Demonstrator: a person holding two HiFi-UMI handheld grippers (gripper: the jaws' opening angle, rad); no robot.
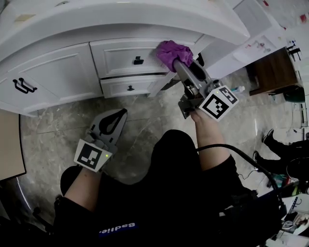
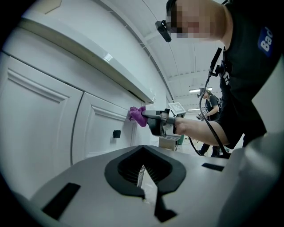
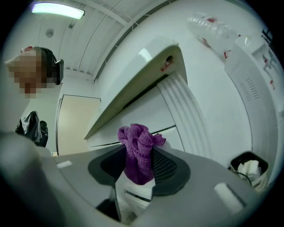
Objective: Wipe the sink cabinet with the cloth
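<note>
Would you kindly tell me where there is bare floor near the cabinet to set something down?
The floor between the cabinet and the left gripper is bare. It is tighter under the right gripper, which holds the cloth at the drawer. The far right is crowded with a cable and shoes.

Bright ceiling strip light (image 3: 57,9) glares; gripper views bend and darken at edges.
</note>
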